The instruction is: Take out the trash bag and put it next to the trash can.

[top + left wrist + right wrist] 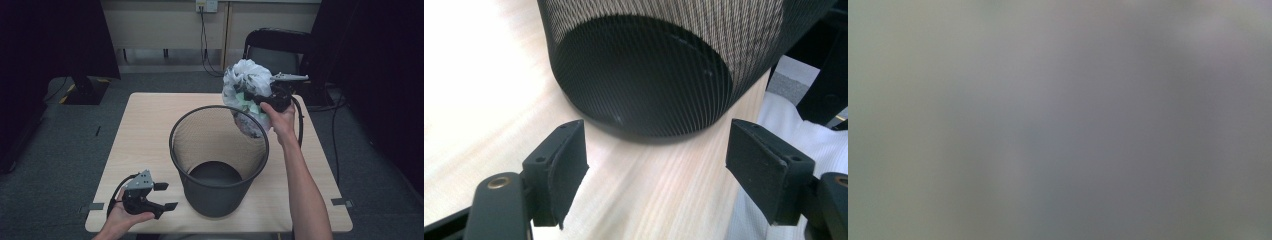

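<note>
A black mesh wastebasket (218,150) stands upright in the middle of the light wooden table (145,125). Above its far right rim my right gripper (257,97) is shut on a crumpled white plastic bag (245,82) with green bits inside, held in the air. The right gripper view is a grey blur, the bag pressed against the lens. My left gripper (167,196) rests open near the table's front left corner. In the left gripper view its black pads (566,165) stand wide apart, facing the basket's base (644,75) with nothing between them.
A black chair (280,47) stands behind the table's far right corner. A monitor stand base (80,90) sits on the grey carpet at the left. Cables hang from a wall socket (206,6) at the back. White cloth (794,140) lies past the table edge.
</note>
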A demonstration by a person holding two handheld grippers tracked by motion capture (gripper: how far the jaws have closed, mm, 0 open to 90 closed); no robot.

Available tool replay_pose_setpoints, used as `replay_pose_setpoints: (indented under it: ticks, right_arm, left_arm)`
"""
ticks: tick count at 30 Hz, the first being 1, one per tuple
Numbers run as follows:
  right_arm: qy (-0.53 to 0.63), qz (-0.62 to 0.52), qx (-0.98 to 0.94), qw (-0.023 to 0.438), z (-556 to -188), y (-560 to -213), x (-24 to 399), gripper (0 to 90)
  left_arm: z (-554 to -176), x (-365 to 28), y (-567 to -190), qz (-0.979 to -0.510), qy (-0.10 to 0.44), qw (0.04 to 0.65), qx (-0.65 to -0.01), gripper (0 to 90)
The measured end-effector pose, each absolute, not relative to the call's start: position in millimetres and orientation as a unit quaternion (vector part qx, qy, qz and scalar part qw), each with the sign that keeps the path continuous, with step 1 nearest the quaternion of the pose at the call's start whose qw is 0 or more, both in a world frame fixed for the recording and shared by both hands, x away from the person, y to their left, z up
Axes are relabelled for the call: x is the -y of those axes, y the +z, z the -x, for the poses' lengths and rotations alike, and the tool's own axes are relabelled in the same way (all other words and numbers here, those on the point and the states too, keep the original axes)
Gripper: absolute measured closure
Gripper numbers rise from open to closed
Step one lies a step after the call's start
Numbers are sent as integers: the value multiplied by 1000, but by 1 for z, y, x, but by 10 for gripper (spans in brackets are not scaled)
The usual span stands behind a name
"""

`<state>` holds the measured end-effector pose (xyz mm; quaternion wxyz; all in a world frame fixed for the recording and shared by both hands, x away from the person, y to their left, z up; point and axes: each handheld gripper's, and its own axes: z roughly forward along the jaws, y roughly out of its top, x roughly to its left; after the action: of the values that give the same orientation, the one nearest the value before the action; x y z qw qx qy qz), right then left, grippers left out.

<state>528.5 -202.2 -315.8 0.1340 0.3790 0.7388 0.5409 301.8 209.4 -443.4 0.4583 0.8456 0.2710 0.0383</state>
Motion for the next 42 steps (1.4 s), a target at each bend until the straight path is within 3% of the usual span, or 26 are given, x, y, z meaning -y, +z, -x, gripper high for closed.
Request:
replay_pose_setpoints:
  ticks: [12, 15, 19, 24, 27, 30, 31, 32, 33, 35, 39, 40, 41, 42]
  right_arm:
    - [520, -396, -747, 121, -525, -347, 191, 581]
    - [512, -409, -747, 111, -525, -354, 191, 397]
    - [502, -415, -752, 100, -527, -361, 191, 263]
    - [501, -418, -752, 97, -528, -364, 187, 158]
    - [495, -418, -756, 98, -528, -363, 183, 155]
    - [491, -417, -758, 99, -529, -362, 180, 189]
    - [493, -406, -763, 99, -529, -361, 179, 516]
    - [493, -406, -763, 99, -529, -361, 179, 516]
    - [488, -398, -770, 101, -529, -359, 177, 706]
    - [494, -383, -775, 100, -530, -357, 173, 818]
    - [544, -360, -752, 91, -530, -347, 167, 844]
    - [556, -352, -748, 86, -530, -346, 165, 830]
    - [557, -352, -747, 88, -530, -346, 163, 753]
    - [557, -352, -747, 88, -530, -346, 163, 753]
  left_arm:
    - [-301, -212, -463, -847, 13, 448, -285, 257]
    - [-303, -211, -466, -849, 2, 444, -286, 256]
    - [-302, -209, -466, -852, -3, 442, -281, 255]
    - [-303, -210, -466, -851, -9, 443, -281, 253]
    - [-304, -210, -467, -852, -11, 442, -280, 253]
    - [-304, -210, -467, -852, -12, 441, -281, 253]
    - [-304, -210, -467, -852, -14, 441, -282, 253]
    - [-304, -210, -467, -852, -14, 441, -282, 253]
    - [-305, -210, -467, -852, -13, 440, -283, 254]
    - [-305, -211, -467, -851, -14, 441, -284, 255]
    - [-305, -211, -468, -851, -13, 441, -285, 260]
    - [-305, -212, -468, -851, -14, 441, -286, 261]
    - [-305, -212, -468, -851, -13, 440, -287, 262]
    - [-305, -212, -468, -851, -13, 440, -287, 262]
